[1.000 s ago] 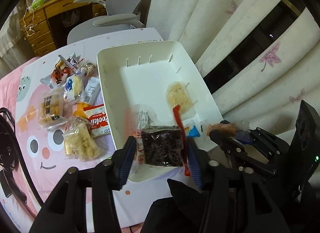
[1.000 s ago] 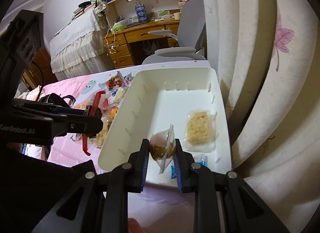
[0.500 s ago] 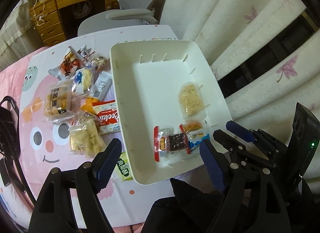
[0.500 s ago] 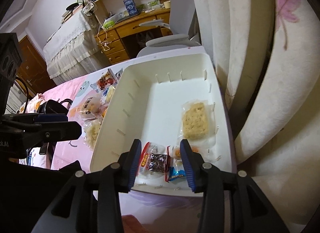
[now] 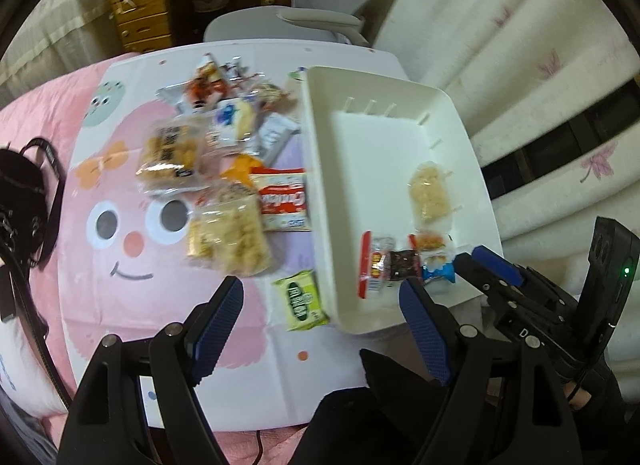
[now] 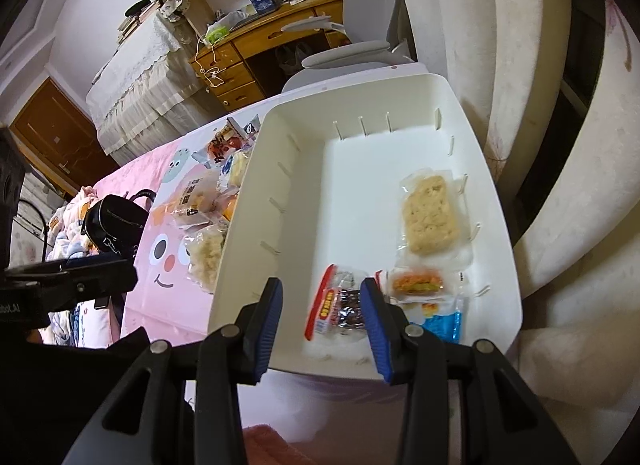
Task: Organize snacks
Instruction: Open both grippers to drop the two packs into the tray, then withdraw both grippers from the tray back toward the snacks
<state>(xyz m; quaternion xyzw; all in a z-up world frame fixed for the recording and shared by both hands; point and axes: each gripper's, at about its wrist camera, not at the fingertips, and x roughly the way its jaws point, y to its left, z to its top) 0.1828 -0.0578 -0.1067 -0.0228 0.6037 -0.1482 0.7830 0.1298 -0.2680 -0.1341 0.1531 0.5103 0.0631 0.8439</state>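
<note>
A white bin [image 5: 320, 201] [image 6: 256, 249] stands on the right of the table. In it lie a dark brownie packet with a red edge [image 5: 390, 265] [image 6: 340, 305], a small orange snack packet [image 5: 432, 243] [image 6: 416, 281], a blue packet [image 5: 438, 269] [image 6: 440, 323] and a pale rice cracker [image 5: 428, 193] [image 6: 430, 217]. My left gripper [image 5: 320, 321] is open and empty, above the table edge near the bin's front. My right gripper [image 6: 320, 317] is open and empty over the bin's near end.
Several loose snacks lie left of the bin on the pink cartoon cloth: a green packet [image 5: 302, 299], a cookie pack [image 5: 282, 201], puffed crackers [image 5: 228, 235]. A black strapped bag [image 5: 20, 201] lies at far left. A grey chair [image 5: 304, 21] and curtains [image 5: 520, 65] stand behind.
Both grippers opened and let their packets drop into the bin's near end, then drew back. The left view has swung left toward the loose snacks.
</note>
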